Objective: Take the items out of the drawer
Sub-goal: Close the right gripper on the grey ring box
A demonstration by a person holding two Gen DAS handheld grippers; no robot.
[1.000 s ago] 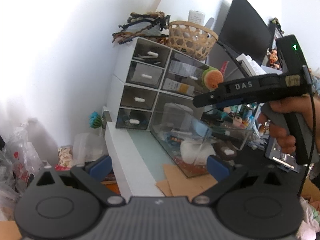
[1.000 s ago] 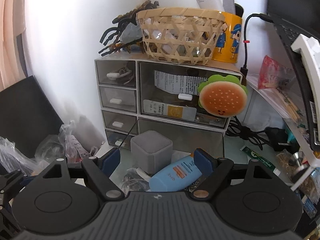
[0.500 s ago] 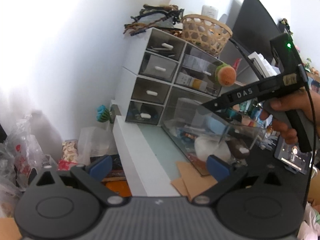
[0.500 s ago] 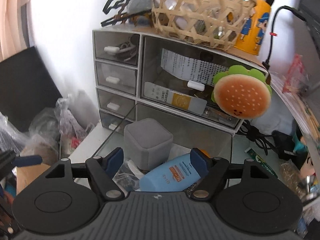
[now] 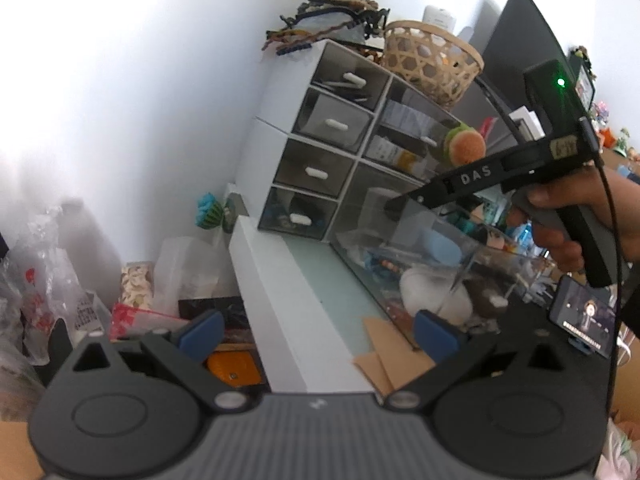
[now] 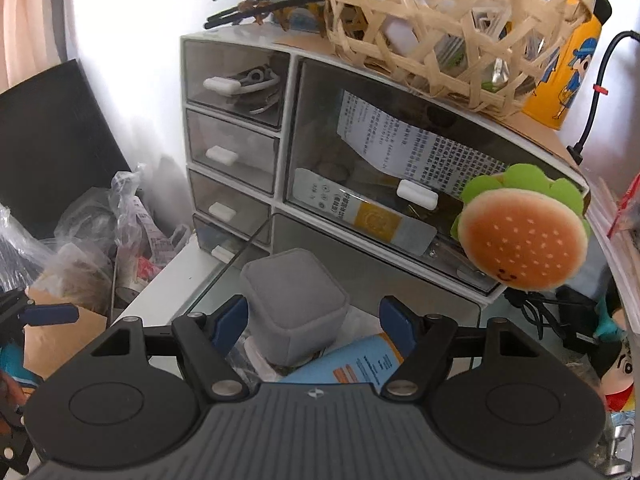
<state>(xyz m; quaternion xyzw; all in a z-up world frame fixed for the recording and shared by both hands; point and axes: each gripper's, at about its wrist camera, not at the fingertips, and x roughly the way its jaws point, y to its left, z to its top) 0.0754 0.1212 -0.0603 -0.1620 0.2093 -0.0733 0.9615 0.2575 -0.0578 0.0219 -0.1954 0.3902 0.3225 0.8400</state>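
Note:
A clear drawer stands pulled out from the bottom right of a white drawer cabinet. In the right wrist view it holds a grey box and a blue tube. My right gripper is open, its fingers either side of the grey box, just above the drawer. In the left wrist view the right gripper reaches over the drawer. My left gripper is open and empty, back from the white shelf.
A burger toy hangs on the cabinet's right side. A wicker basket and yellow cup stand on top. Plastic bags lie at the left. A phone and monitor are at the right.
My right gripper has moved forward and down toward the open drawer; the grey box now sits between its fingers. My left gripper has pulled back and swung left a little.

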